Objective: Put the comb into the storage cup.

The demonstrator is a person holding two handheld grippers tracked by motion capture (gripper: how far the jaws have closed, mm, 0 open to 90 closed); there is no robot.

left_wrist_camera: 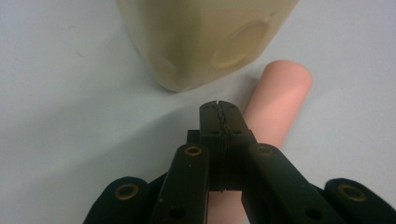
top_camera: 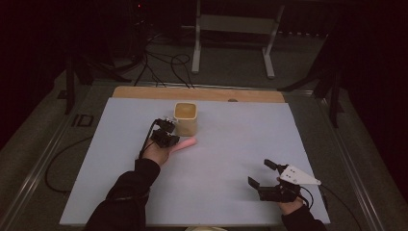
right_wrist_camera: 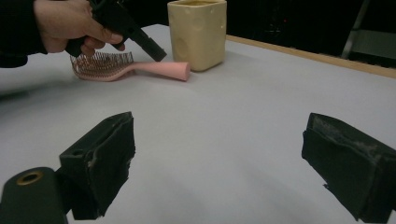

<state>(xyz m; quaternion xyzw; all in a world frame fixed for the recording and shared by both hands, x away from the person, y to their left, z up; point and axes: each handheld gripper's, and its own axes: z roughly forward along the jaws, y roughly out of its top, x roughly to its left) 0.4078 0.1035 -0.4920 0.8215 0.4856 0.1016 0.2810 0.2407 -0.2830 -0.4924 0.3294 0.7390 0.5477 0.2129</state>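
Left gripper view: pink brush handle (left_wrist_camera: 280,100) lies under the closed fingers (left_wrist_camera: 211,122) (not gripped).

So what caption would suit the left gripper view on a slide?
Shut hand-held gripper poised above a pink hairbrush handle, beside a cream cup.

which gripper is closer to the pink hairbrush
Left. The left gripper, jaws shut with nothing between them, hangs just above the pink hairbrush handle beside the cup. The right gripper rests open, far off near the table's front edge.
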